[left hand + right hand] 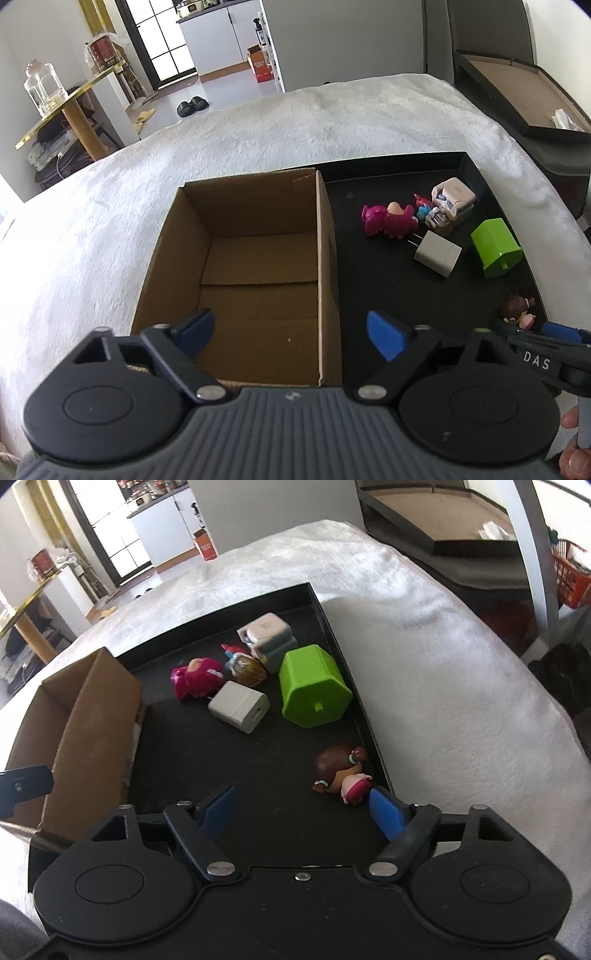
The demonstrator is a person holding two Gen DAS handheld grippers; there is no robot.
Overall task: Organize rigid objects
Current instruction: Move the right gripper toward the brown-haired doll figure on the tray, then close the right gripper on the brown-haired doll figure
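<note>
a: where are the toys?
b: the brown-haired doll (341, 773) lies in the black tray (258, 775), lower right of the right wrist view, beside the right gripper (303, 812), its jaws spread, holding nothing.
a: and the cardboard box (251, 258)?
b: centre of the left view, bare inside; the left gripper (291, 334) is spread wide above it.

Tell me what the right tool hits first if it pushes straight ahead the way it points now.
Probably the bare floor of the black tray. The open right tool has nothing between its fingers; the brown-haired doll lies just off its right finger. Further along sits the white charger, though depth is unclear.
</note>
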